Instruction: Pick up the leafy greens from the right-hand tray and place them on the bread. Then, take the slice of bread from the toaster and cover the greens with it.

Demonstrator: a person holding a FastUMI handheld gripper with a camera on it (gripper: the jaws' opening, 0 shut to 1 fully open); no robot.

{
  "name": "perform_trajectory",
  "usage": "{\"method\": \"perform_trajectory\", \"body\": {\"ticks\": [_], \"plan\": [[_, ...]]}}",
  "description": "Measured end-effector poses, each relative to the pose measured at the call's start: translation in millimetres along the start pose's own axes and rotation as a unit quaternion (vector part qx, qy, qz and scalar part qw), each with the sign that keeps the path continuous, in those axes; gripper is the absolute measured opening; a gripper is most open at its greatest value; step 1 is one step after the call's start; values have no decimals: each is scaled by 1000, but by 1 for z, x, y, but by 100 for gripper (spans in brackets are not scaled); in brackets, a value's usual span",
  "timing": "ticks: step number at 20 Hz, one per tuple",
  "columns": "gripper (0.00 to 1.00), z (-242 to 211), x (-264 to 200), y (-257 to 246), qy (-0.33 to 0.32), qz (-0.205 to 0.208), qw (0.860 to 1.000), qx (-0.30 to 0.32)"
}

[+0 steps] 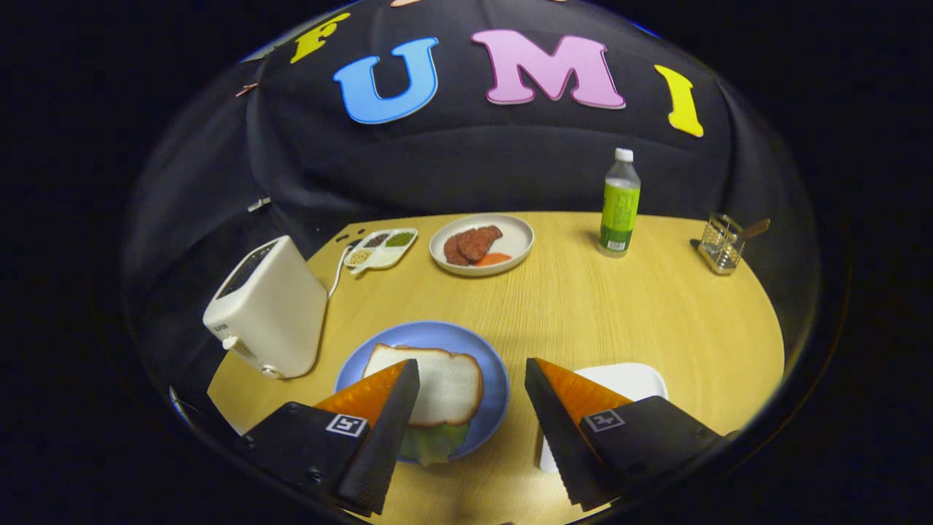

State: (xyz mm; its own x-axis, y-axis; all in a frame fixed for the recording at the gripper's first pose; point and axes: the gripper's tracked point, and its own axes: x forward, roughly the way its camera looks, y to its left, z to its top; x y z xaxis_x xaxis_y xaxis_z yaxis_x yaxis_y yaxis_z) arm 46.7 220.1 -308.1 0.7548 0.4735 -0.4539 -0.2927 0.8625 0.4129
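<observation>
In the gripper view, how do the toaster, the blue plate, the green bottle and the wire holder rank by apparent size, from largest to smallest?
1. Blue plate and toaster: look alike, and both sit near the camera, so unranked.
2. Green bottle.
3. Wire holder.
The open fingers hold nothing.

The gripper (472, 386) holds its fingers wide apart with nothing between them; bare table (583, 306) lies in the gap and ahead. The blue plate (496, 379) with the bread (444, 383) sits at the near edge, partly under the left finger. The toaster (266, 310) blocks the left edge. A white tray (627, 379) lies under the right finger. Along the far edge stand a divided dish (380, 248), a meat plate (514, 240), a bottle (619, 204) and a wire holder (720, 244).
</observation>
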Motion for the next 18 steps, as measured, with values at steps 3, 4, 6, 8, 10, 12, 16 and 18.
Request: {"method": "perform_trajectory", "body": {"ticks": [3,4,6,8,10,12,16,18], "plan": [[94,40,-33,13,-52,10,998,-33],[99,52,-45,19,-67,12,997,-41],[99,77,-68,30,-95,20,994,-54],[99,100,-91,37,-121,20,990,-62],[99,126,-118,39,-152,8,986,-64],[99,152,-145,37,-185,-12,980,-78],[99,182,-189,17,-225,-78,963,-127],[98,187,-204,11,-237,-100,957,-132]]}}
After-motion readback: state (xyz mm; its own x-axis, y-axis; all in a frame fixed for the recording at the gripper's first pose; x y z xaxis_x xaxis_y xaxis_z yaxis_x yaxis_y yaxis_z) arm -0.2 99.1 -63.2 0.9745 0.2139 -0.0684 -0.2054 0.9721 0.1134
